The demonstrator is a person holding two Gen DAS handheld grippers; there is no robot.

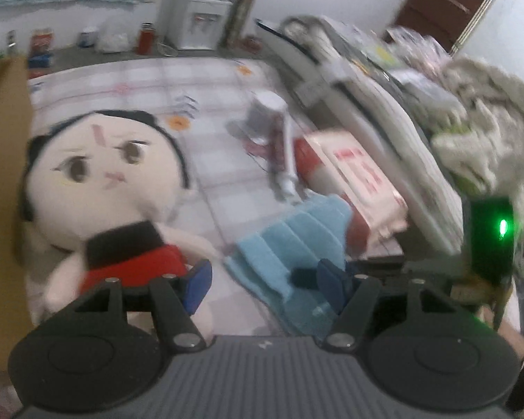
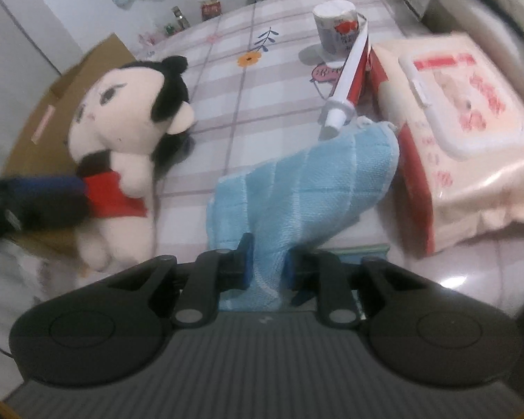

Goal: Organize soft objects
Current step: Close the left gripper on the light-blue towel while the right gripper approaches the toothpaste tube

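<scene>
Right wrist: fingers (image 2: 245,260) pinch blue towel (image 2: 307,181) edge.

A plush doll (image 2: 122,129) with black hair, a cream face and a red top lies on its back on the checked bed sheet, at nine o'clock from the towel. The light blue towel (image 2: 297,188) is bunched and ridged, draped up off the sheet, its near end pinched between blue fingers (image 2: 246,258).
</scene>
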